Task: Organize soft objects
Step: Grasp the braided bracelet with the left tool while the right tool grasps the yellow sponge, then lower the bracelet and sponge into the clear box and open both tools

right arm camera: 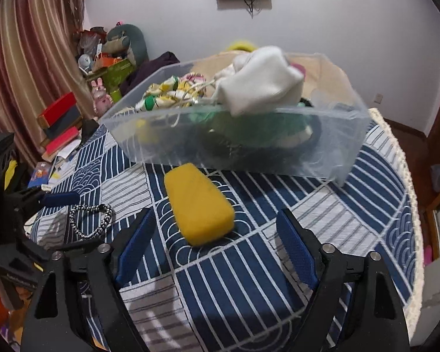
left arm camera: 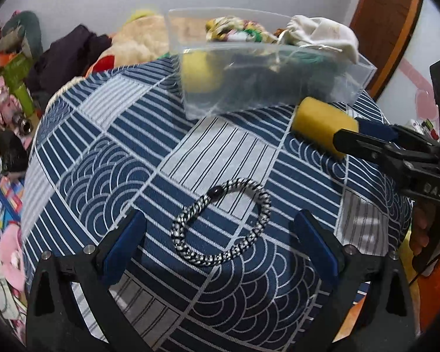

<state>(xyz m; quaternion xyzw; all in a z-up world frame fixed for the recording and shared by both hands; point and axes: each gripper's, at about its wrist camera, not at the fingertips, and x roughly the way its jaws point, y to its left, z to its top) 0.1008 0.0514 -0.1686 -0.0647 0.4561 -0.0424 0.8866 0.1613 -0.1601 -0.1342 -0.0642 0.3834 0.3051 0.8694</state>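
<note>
Yellow sponge (right arm camera: 199,205) is seen lying flat on the blue patterned cloth (right arm camera: 249,278), just ahead of the right gripper (right arm camera: 214,249), whose jaws are spread wide with nothing between them. The sponge's long axis runs away from that gripper and leans slightly to the left, so its near end sits between the lines of the two blue pads (right arm camera: 296,252) while its far end stops close to the wall of the clear bin (right arm camera: 337,146). A short advance along that axis would probably be enough for the narrow sides to be pinched.

In the left wrist view, a braided black-and-white band (left arm camera: 223,223) is seen curled in an open loop on the cloth, directly ahead of the left gripper (left arm camera: 220,234), which is likewise wide and empty. The loop lies roughly centred between the pads, slightly forward of their tips.

Each object is judged nearer to its own gripper, and the two are well apart. The bin, already holding a white pouch (right arm camera: 261,85) and other soft items, stands beyond both.
</note>
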